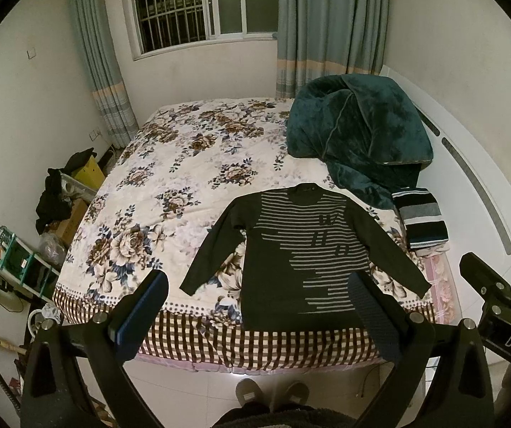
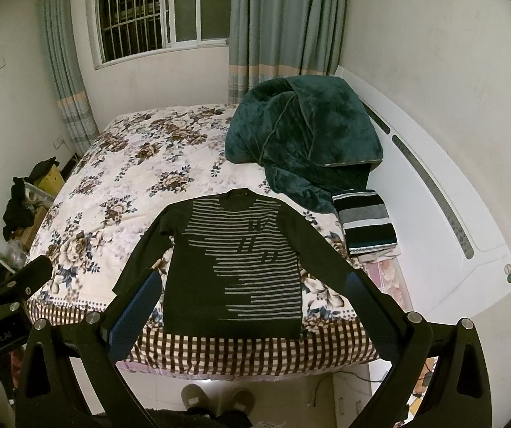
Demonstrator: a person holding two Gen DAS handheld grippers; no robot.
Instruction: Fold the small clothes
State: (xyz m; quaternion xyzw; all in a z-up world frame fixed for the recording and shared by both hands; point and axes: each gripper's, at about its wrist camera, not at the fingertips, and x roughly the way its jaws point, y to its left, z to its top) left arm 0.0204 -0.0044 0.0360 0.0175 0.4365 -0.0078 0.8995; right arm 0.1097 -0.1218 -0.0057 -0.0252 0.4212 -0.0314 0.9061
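A dark long-sleeved sweater with grey stripes point(image 1: 291, 260) lies flat, front up, on the floral bed point(image 1: 169, 178), sleeves spread, hem at the near edge. It also shows in the right wrist view point(image 2: 234, 267). My left gripper point(image 1: 259, 306) is open and empty, held above the near bed edge in front of the sweater. My right gripper point(image 2: 251, 306) is open and empty too, at the same height before the hem. A folded striped garment point(image 1: 421, 217) lies at the right, also in the right wrist view point(image 2: 366, 221).
A crumpled dark green blanket point(image 1: 355, 135) is piled at the bed's far right. A white headboard point(image 2: 444, 196) runs along the right. Boxes and clutter point(image 1: 62, 199) stand on the floor at the left. The person's slippers point(image 1: 273, 394) are below the bed edge.
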